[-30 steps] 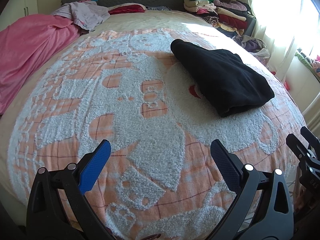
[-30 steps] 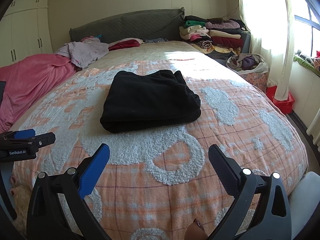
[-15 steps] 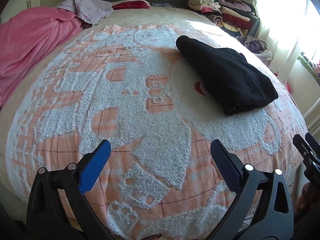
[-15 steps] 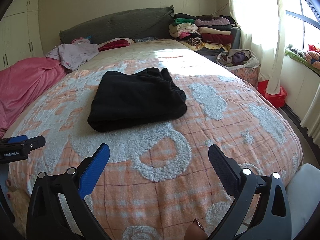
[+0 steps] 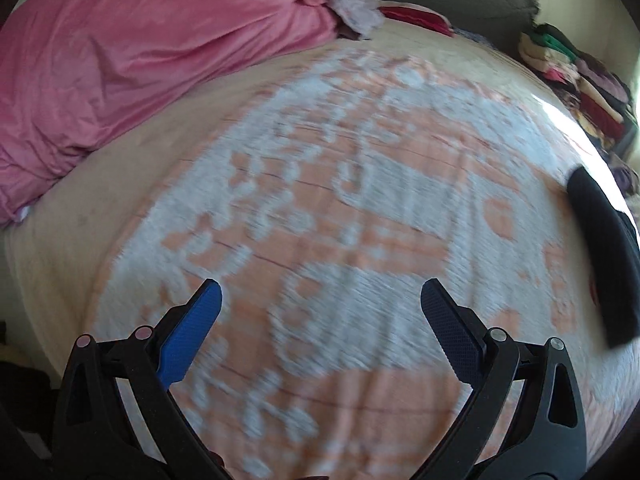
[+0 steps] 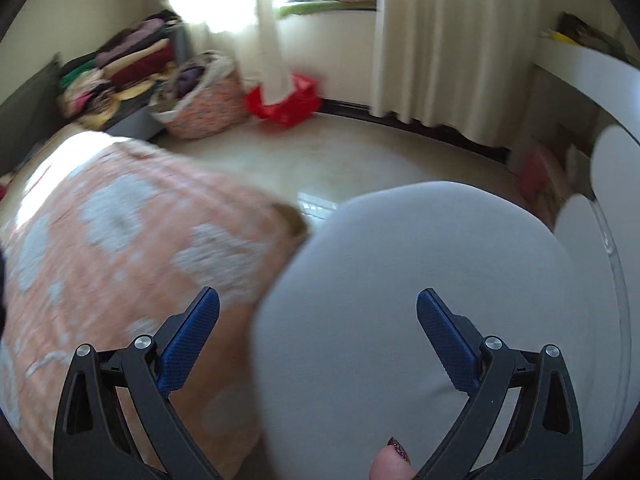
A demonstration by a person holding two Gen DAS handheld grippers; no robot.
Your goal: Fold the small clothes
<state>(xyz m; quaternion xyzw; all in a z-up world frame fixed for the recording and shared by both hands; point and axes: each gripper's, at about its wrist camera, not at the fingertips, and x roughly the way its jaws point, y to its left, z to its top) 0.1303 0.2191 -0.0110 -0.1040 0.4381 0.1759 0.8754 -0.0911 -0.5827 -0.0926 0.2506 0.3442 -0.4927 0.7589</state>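
Black folded garment [image 5: 604,256] at bedspread [image 5: 360,184] edge; pink blanket [image 5: 120,52] well apart.

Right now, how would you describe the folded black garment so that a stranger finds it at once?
Look at the bed with the orange and white blanket. At its far right edge, seen from the left wrist, lies the folded black garment. It is the only black piece there; the pink quilt lies opposite.

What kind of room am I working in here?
Almost certainly a home bedroom: a bed under a peach-and-white blanket with a pink duvet bunched on it, stacked folded clothes by the wall, and a curtained window.
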